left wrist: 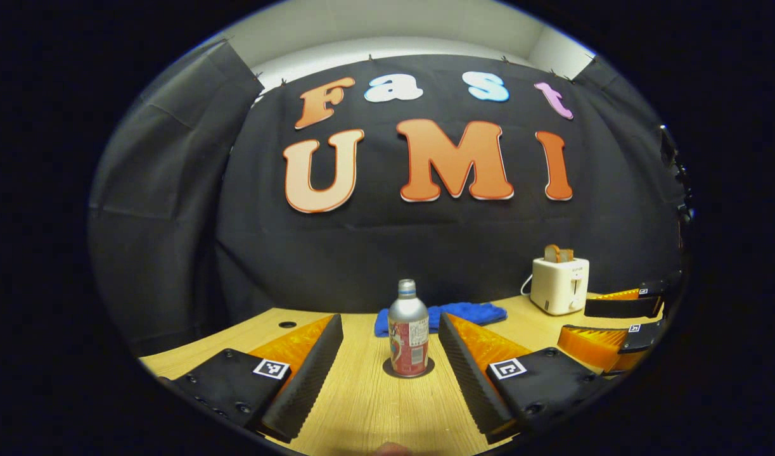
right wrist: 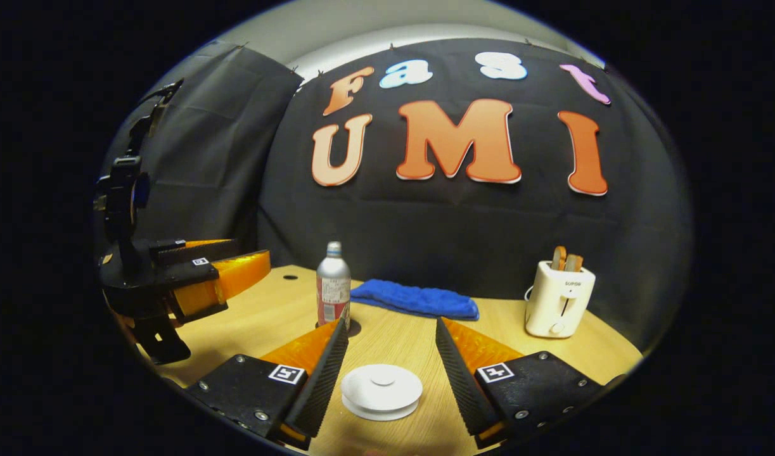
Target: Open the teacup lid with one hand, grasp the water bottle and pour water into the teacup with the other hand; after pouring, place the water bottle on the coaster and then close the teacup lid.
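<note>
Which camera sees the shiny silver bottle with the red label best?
The left gripper view: the silver metal bottle with the red label stands centred between that gripper's open fingers, on its dark round coaster. In the right gripper view the bottle is farther off, its base hidden behind a finger.

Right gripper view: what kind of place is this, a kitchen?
Probably a recording booth set up like a kitchen counter. A black cloth wall hangs behind a wooden table that holds a toaster, a water bottle and a lidded teacup.
</note>
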`<state>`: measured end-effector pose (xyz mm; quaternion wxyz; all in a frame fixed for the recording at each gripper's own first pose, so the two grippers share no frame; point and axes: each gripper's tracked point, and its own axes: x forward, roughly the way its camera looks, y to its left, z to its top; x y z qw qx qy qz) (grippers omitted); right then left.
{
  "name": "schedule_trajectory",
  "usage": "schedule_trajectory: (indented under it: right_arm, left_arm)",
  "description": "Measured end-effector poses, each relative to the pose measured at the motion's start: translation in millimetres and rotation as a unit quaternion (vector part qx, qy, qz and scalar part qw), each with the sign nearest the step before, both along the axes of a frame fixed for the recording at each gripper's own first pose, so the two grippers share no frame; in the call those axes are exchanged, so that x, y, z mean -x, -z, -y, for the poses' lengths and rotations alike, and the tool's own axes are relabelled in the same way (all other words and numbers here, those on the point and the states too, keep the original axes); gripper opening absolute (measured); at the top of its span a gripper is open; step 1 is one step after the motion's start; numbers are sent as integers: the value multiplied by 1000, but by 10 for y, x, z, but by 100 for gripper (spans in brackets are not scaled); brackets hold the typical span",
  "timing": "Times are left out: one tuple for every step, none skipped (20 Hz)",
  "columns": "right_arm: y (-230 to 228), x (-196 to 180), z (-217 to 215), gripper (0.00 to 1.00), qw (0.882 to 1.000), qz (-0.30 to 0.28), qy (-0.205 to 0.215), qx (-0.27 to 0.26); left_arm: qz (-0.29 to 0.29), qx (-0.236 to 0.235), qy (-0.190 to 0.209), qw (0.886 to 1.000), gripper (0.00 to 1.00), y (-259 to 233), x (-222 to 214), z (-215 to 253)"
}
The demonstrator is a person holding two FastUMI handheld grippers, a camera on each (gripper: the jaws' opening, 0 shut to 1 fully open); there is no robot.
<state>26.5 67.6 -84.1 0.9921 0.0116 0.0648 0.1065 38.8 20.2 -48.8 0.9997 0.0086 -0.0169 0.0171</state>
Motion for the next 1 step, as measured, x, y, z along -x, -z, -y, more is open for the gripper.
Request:
schedule_trajectory:
  right_arm:
    - [-113, 12, 55, 85, 1000, 14, 9, -8]
  left_arm:
    - [9, 2, 0, 1000, 99, -78, 41, 4]
